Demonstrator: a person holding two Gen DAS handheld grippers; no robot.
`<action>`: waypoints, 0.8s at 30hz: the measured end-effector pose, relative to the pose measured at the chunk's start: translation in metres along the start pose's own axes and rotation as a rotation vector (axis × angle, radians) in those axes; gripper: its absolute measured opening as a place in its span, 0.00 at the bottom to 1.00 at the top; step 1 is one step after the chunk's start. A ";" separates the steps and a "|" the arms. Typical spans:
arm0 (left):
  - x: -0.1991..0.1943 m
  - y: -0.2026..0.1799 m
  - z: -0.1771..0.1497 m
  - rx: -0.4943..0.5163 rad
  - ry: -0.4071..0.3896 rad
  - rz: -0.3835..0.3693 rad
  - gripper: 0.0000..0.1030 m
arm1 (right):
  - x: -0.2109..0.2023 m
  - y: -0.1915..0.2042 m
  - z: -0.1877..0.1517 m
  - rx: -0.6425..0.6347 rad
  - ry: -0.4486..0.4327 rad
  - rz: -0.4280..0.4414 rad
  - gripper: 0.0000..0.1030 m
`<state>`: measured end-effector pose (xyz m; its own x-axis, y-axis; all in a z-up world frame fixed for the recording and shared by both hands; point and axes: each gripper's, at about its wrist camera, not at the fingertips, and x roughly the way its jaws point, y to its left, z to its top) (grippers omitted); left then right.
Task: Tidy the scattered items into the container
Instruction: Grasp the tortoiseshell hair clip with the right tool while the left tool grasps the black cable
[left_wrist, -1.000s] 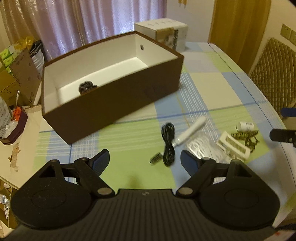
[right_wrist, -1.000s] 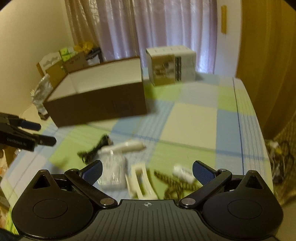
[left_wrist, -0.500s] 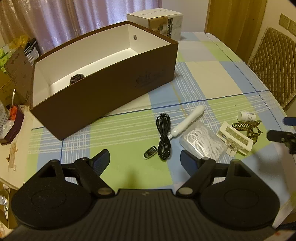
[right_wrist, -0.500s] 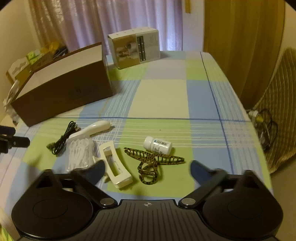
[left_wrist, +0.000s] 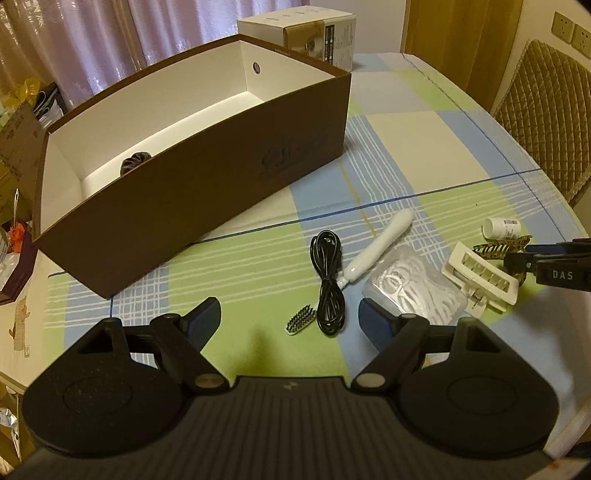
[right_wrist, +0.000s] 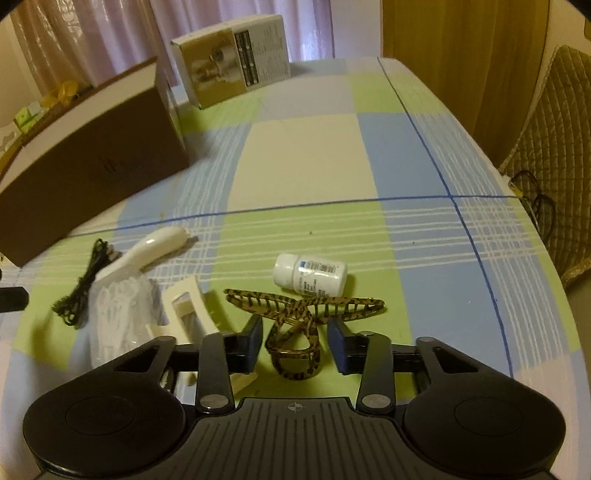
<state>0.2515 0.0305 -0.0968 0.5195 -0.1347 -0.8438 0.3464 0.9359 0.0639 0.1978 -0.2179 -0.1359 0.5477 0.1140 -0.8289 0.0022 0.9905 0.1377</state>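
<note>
Since a moment ago your right hand-held gripper (right_wrist: 294, 341) has dropped low and its jaws have narrowed from wide apart to a partly closed stance around the leopard-print hair claw (right_wrist: 301, 319); small gaps show on both sides, so nothing is pinched yet. Your left hand-held gripper (left_wrist: 290, 319) is spread wide as before, hovering over green cloth with nothing between its fingers.

Taking the brown box (left_wrist: 207, 184) as landmark and working left to right: its open top faces up, with one dark round item (left_wrist: 135, 162) already inside near the left end. In front of its right end lie a small brush head (left_wrist: 301, 319), a coiled black cable (left_wrist: 327, 280) and a white wand-shaped handle (left_wrist: 380, 247) close together. Further right of the box sit a clear bag of white picks (left_wrist: 413, 286), then a cream hair clip (left_wrist: 480, 275) touching it, then the claw with a white pill bottle (right_wrist: 310, 275) just behind it.

The checked worktop (right_wrist: 306, 155) lies bare between the bottle and the box's right corner. The worktop's edge curves off to the right, where a quilted chair (right_wrist: 554, 140) stands. A white carton (right_wrist: 232, 59) stands behind the box.
</note>
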 end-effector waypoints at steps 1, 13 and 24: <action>0.003 0.000 0.001 0.004 0.003 -0.002 0.76 | 0.001 -0.001 0.000 -0.004 0.005 0.000 0.27; 0.044 0.000 0.021 0.076 0.040 -0.080 0.60 | -0.012 -0.043 -0.006 0.046 0.020 -0.064 0.27; 0.079 0.001 0.030 0.096 0.102 -0.146 0.27 | -0.018 -0.057 -0.010 0.086 0.015 -0.107 0.27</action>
<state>0.3163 0.0109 -0.1479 0.3785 -0.2282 -0.8970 0.4877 0.8729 -0.0162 0.1796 -0.2754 -0.1337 0.5279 0.0094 -0.8492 0.1321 0.9869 0.0931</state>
